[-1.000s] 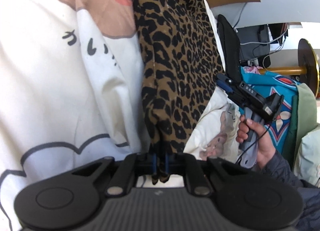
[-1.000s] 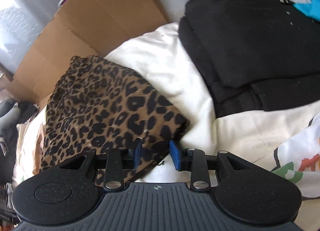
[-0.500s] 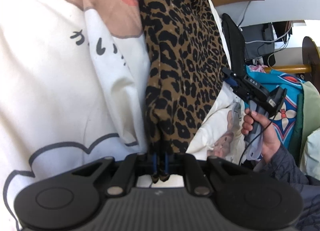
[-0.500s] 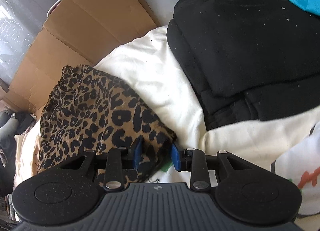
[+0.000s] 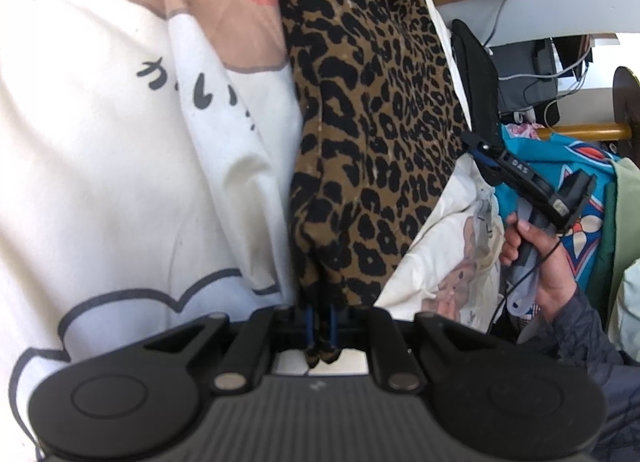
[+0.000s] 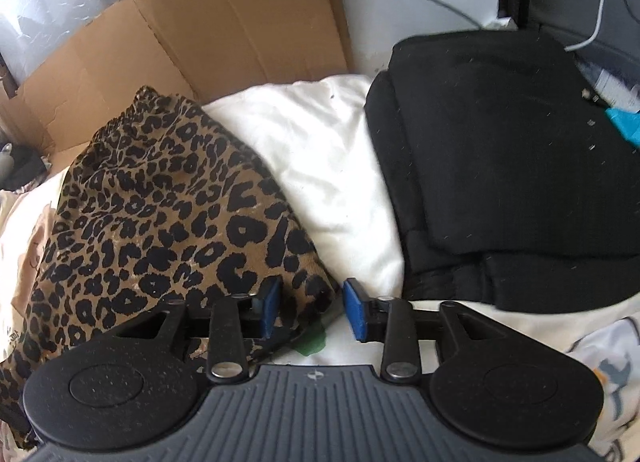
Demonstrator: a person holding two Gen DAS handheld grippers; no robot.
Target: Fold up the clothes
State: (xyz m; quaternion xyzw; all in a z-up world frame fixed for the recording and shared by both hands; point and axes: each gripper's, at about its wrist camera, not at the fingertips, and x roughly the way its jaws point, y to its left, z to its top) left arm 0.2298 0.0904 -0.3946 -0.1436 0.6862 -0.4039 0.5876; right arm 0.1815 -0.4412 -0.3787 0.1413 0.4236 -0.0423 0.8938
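Between right tool point(image 6: 310, 308) blue pads spread wide, leopard garment point(image 6: 160, 218) corner, left tool point(image 5: 320, 326) pinching its opposite edge.

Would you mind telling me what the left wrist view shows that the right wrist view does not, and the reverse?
Only the left wrist view shows the left gripper shut on a corner of the leopard-print garment, the white cartoon-print sheet, and the person's hand holding the right gripper from the side.

Only the right wrist view shows the folded black garment, the brown cardboard sheet, and the right gripper's blue pads standing apart, open around the garment's corner.

Both show the leopard-print garment and pale bedding beneath it.
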